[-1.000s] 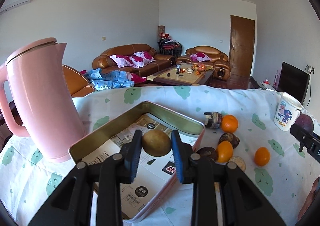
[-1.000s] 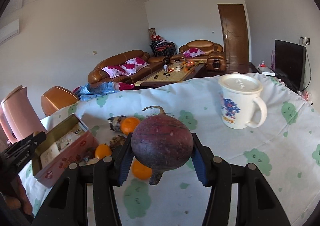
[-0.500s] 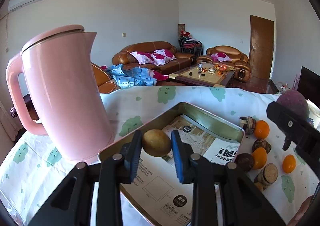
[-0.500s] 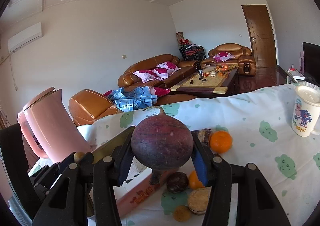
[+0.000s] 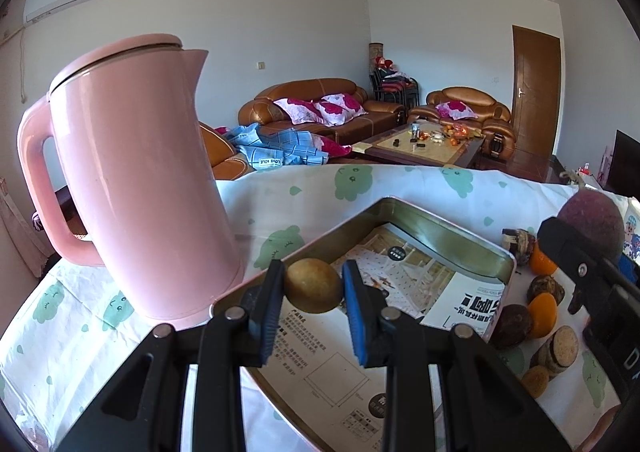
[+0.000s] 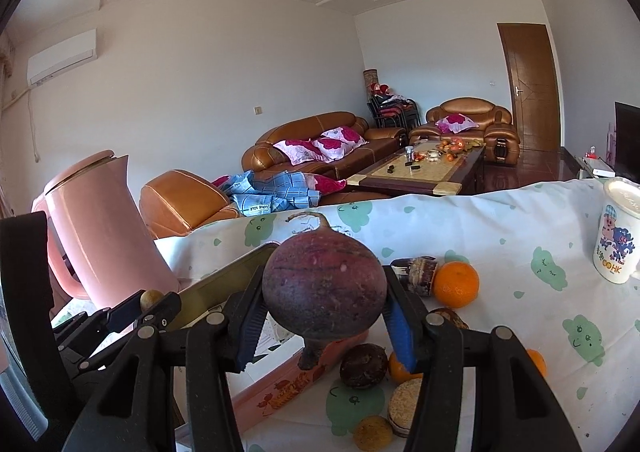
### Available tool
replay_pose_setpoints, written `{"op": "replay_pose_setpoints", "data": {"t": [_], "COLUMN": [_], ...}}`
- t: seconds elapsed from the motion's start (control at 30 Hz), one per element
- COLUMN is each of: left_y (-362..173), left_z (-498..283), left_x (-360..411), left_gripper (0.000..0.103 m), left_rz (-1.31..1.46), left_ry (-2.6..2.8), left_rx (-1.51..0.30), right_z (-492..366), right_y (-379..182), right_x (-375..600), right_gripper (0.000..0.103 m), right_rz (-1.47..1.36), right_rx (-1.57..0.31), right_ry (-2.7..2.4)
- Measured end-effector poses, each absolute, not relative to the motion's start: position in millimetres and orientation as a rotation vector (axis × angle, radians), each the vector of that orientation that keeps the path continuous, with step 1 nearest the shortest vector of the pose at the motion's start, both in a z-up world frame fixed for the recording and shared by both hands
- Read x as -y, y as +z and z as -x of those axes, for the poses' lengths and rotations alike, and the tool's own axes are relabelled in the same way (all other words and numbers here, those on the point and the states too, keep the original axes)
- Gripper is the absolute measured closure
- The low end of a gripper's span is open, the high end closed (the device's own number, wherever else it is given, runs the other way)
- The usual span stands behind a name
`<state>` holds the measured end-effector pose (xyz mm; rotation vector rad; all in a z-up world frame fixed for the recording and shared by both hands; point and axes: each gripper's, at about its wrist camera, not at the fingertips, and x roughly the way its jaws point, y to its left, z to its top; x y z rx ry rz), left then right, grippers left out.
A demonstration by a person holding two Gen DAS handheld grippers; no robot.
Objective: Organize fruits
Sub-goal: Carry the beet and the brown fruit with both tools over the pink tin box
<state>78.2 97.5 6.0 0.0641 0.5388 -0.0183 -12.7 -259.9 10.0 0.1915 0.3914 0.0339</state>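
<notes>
My left gripper [image 5: 313, 310] is shut on a small tan round fruit [image 5: 313, 286] and holds it above the near left corner of the metal tin [image 5: 456, 226], which is lined with printed paper. My right gripper [image 6: 325, 326] is shut on a big dark purple beet-like root [image 6: 325, 294] above the tin's right rim [image 6: 240, 268]; it also shows in the left wrist view [image 5: 592, 221]. Oranges [image 6: 456, 284], dark round fruits [image 6: 363, 366] and biscuit-like rounds [image 6: 405, 406] lie on the cloth right of the tin.
A tall pink kettle [image 5: 136, 187] stands close to the tin's left side. A white cartoon mug [image 6: 618, 232] stands at the far right. The table has a white cloth with green prints [image 6: 500, 219]. Sofas and a coffee table are behind.
Both grippers have moved left with their loads. The left one has come nearer the kettle and the tin's left corner. The right one has swung from the mug side to over the tin's right rim.
</notes>
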Motion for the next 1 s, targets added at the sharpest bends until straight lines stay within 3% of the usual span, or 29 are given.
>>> {"op": "replay_pose_setpoints", "data": {"t": [1.0], "left_y": [-8.8], "left_z": [-98.4], "left_x": [-108.3], "left_gripper": [0.072], "left_rz": [-0.06], "left_ry": [0.051], "left_rx": [-0.591], "right_z": [-40.4], "right_y": [-7.2], "right_x": [228.0], "right_gripper": [0.047], "right_rz": [-0.118], "right_rx": [-0.486], "right_ry": [0.076]}}
